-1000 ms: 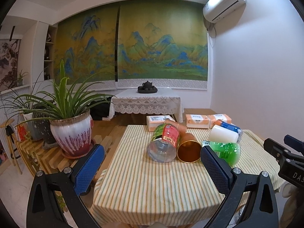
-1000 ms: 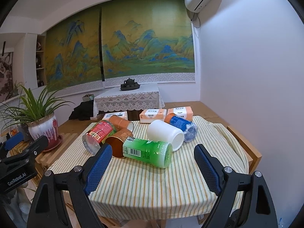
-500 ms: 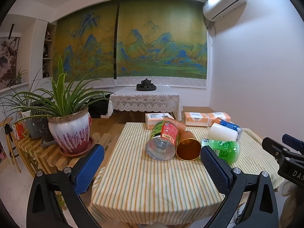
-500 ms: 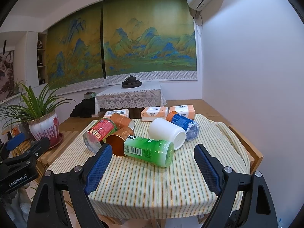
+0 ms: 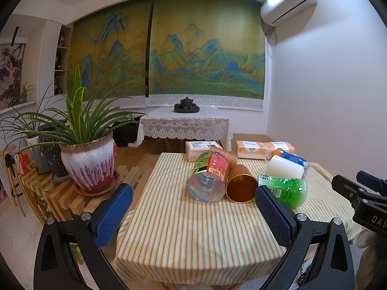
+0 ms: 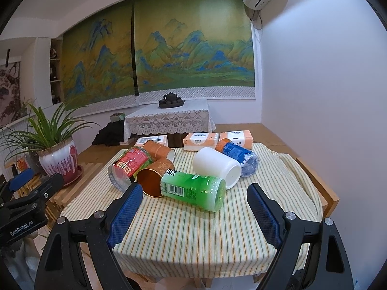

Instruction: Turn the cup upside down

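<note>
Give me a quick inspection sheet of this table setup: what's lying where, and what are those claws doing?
Surface: striped tablecloth on a small table.
Job's things: white cup on its side; two copper cups also on their sides.
Clutter: green bottle, red-labelled bottle and blue-labelled bottle, all lying down; three tissue packs behind.
Grippers: left claw and right claw both open, empty, short of the pile.
Cables: nothing seen.
Surroundings: potted plant, lace-covered table with tea set, landscape mural, air conditioner.
</note>
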`<state>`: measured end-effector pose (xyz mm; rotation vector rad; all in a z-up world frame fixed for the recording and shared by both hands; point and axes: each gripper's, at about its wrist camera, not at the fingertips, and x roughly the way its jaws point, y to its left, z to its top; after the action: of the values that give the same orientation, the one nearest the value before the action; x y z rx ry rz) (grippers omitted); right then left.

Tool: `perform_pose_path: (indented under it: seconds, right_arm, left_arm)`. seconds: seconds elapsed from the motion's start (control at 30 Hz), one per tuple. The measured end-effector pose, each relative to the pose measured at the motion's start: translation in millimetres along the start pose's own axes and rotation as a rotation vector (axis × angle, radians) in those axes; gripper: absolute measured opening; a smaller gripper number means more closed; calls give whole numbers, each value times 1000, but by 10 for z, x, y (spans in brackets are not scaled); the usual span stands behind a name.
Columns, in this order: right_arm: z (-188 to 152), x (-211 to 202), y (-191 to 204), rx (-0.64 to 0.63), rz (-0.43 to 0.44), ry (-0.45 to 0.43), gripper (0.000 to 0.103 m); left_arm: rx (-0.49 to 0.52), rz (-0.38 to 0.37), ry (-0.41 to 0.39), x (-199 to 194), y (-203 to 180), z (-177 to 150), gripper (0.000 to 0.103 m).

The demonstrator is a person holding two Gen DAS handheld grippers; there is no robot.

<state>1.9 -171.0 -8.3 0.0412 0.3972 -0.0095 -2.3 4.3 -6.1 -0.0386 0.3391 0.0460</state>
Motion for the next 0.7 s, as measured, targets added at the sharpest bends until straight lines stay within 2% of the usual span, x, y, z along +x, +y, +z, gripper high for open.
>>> perform_pose_path:
  seconds: [0.23,0.7]
  right_arm:
    - [93,183,-7,10,63,60,85]
    - [368,906,-8,66,163,233,85]
  left_arm:
    - [-2,0,7,41,23,-7,102]
    - [-9,-3,49,158,104,-62,102]
